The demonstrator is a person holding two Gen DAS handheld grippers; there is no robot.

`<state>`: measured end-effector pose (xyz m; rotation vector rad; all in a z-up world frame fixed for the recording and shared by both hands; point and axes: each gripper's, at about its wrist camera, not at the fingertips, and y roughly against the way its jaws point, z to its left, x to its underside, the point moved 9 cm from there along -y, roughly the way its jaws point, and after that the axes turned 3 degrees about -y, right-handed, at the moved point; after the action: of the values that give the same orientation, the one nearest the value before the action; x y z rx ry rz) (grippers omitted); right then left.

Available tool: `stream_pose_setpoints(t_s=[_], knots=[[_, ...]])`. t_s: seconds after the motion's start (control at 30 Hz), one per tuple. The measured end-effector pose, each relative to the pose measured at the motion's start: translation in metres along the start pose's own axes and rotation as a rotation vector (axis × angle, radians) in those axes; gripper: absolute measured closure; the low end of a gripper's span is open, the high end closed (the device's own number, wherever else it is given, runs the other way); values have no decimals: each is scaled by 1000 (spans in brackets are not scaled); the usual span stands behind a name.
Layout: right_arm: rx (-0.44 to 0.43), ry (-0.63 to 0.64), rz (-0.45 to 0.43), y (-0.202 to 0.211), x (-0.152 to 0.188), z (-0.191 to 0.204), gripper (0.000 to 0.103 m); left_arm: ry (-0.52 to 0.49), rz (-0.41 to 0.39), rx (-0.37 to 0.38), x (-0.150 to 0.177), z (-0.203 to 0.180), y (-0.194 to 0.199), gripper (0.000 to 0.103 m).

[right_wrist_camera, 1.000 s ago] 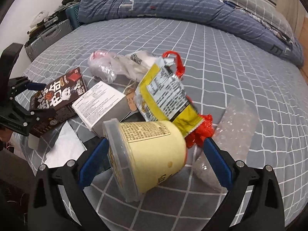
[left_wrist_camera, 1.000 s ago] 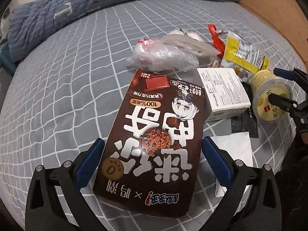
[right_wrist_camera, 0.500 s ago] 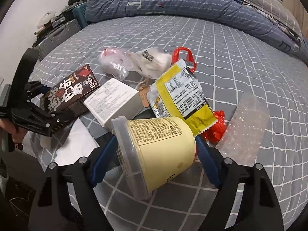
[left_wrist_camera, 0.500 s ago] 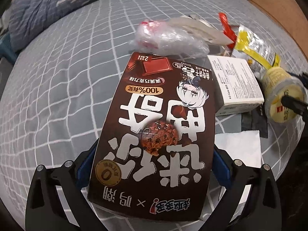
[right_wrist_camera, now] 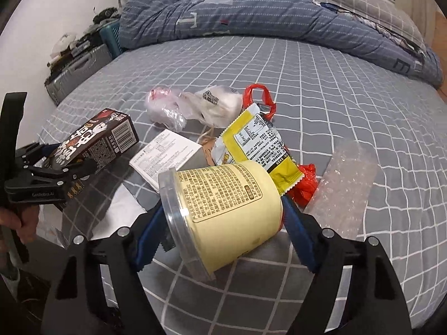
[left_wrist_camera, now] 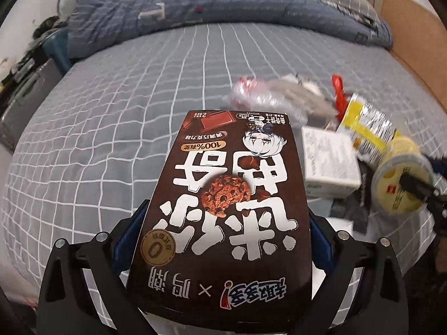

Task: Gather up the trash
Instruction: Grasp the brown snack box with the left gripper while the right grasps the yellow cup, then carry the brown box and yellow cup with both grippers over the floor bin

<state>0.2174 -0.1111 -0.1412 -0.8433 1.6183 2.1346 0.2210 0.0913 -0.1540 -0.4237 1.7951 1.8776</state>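
Note:
A dark brown cookie box [left_wrist_camera: 223,195] fills the left wrist view, tilted up off the grey checked bed [left_wrist_camera: 111,139]. My left gripper [left_wrist_camera: 226,212] is shut on it, blue pads pressed against its two long sides. From the right wrist view the same box [right_wrist_camera: 95,139] hangs in the left gripper [right_wrist_camera: 67,156], which a hand holds. A pale yellow lidded cup [right_wrist_camera: 229,201] lies on its side with my right gripper [right_wrist_camera: 222,206] shut on it, one pad at the lid end and one at the base. The cup [left_wrist_camera: 399,187] and right gripper [left_wrist_camera: 424,173] show blurred at far right.
Between the grippers sit a white carton [right_wrist_camera: 167,156], a yellow snack bag [right_wrist_camera: 257,142], crumpled clear bags [right_wrist_camera: 167,109], a red bag [right_wrist_camera: 259,95], bubble wrap [right_wrist_camera: 343,184] and white paper [right_wrist_camera: 120,209]. A blue quilt [right_wrist_camera: 251,14] lies at the bed's far end and a grey suitcase [right_wrist_camera: 75,69] stands beside it.
My left gripper closed on the cookie box and raised it off the bed. My right gripper's jaws closed in until they pressed on the yellow cup.

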Motion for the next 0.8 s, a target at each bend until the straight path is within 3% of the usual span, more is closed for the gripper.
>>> stream_pose_setpoints(t_s=[0.27, 0.8], knots=[[14, -47, -41, 17, 7, -6, 28, 103, -53, -13, 3, 2, 18, 9], [92, -79, -149, 54, 8, -7, 29, 138, -129, -61, 18, -9, 49, 9]])
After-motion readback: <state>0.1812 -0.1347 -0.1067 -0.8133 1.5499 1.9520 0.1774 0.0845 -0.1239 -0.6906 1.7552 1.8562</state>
